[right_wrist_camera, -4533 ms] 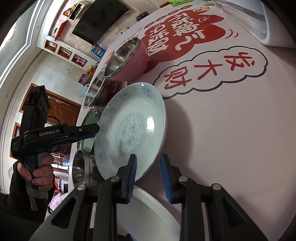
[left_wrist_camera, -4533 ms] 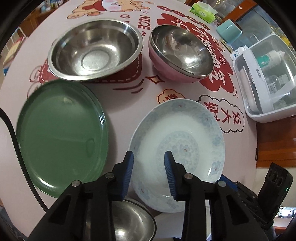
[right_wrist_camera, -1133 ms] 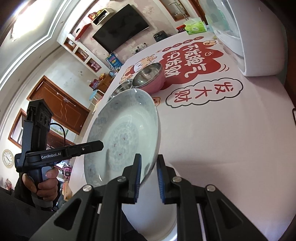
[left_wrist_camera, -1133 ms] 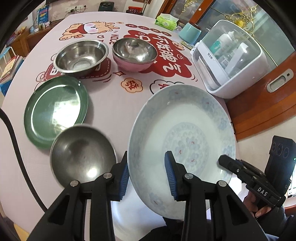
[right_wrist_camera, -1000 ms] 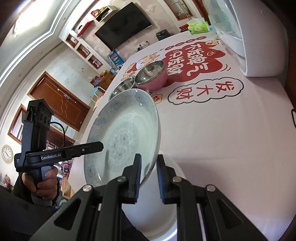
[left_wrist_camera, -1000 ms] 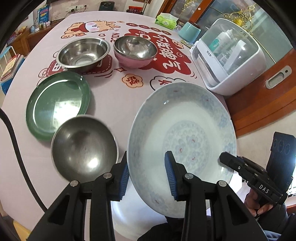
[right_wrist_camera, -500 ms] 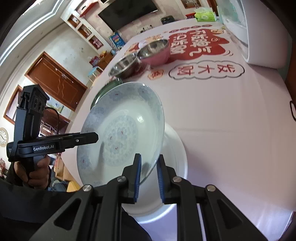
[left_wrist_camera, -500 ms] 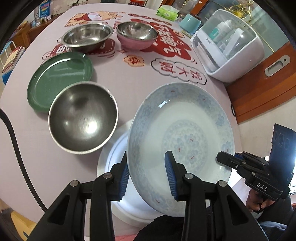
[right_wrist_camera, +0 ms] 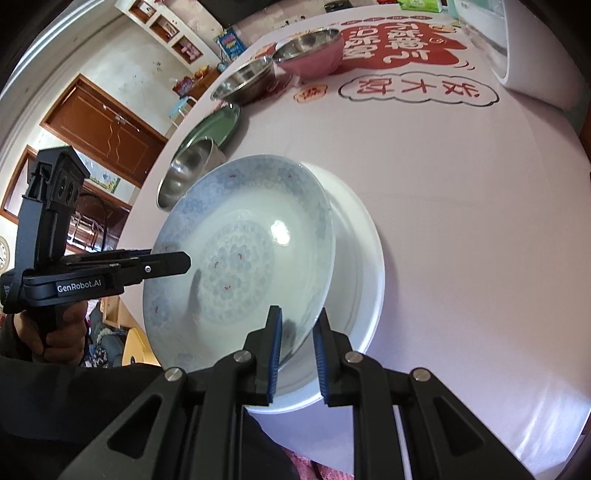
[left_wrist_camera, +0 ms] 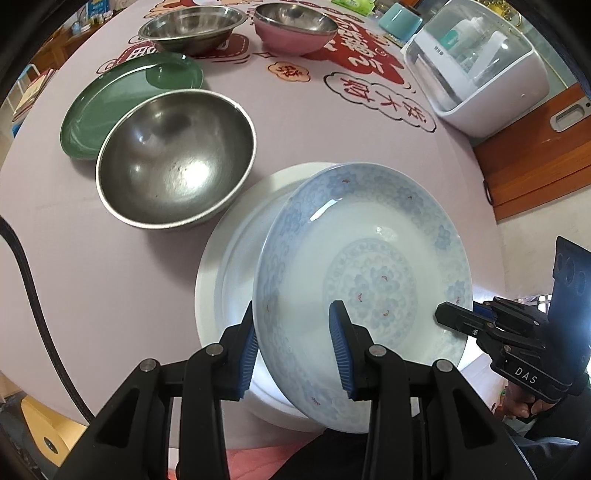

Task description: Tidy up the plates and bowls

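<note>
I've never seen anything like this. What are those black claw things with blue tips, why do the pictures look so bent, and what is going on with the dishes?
There is no robot here. A person holds a pair of hand-operated tongs in each hand, and each carries a wide-angle camera looking along its fingers, which bends the picture.

One view is from the left tongs, the other from the right tongs. Each view also shows the opposite tool from the side.

The right tongs are shut on the rim of a blue-patterned plate, which hangs tilted above a plain white plate on the pink table. The left tongs are open, with their blue pads either side of the patterned plate's rim.

Also on the table: a steel bowl, a green plate, another steel bowl, a pink bowl and a white appliance.
</note>
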Demonstrator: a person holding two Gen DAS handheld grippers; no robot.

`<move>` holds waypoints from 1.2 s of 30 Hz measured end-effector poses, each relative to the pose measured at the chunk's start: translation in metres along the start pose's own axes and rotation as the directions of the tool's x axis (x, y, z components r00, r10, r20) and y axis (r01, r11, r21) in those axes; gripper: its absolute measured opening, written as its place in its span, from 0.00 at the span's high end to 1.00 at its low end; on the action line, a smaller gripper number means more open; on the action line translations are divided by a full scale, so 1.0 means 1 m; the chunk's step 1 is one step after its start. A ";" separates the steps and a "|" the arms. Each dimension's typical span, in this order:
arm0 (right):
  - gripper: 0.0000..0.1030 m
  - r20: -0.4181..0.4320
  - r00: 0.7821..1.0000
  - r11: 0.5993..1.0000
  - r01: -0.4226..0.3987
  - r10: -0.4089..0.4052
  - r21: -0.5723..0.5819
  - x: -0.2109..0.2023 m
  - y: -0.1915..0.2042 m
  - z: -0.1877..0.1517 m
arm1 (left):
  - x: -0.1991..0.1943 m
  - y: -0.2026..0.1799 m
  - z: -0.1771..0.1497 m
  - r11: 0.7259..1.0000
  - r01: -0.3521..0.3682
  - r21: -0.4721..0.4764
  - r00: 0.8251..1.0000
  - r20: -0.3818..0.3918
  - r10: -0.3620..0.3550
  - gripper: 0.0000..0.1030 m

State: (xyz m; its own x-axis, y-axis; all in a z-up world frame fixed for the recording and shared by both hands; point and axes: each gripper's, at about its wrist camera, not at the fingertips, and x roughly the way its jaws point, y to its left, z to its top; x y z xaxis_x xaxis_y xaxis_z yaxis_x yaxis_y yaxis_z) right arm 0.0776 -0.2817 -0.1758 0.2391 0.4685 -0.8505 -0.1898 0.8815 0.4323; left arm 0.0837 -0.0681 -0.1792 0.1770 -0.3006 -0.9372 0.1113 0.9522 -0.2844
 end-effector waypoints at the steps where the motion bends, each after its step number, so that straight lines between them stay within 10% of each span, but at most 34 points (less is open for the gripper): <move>1: 0.84 -0.008 1.000 1.000 0.004 -0.004 -0.003 0.002 0.001 0.000 | 0.001 0.000 -0.001 1.000 -0.004 -0.001 1.000 -0.002 0.004 0.67; 36: 0.81 -0.112 0.988 0.991 0.095 -0.105 -0.090 0.038 0.007 0.009 | 0.029 0.010 0.004 0.997 -0.058 -0.042 0.998 -0.039 0.057 0.64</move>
State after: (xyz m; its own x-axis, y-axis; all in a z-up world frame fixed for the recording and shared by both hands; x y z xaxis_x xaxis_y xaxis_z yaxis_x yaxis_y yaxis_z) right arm 0.0943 -0.2571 -0.2022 0.1491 0.3640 -0.9194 -0.2510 0.9133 0.3209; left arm 0.0937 -0.0673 -0.2090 0.1450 -0.2440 -0.9589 0.0599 0.9695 -0.2376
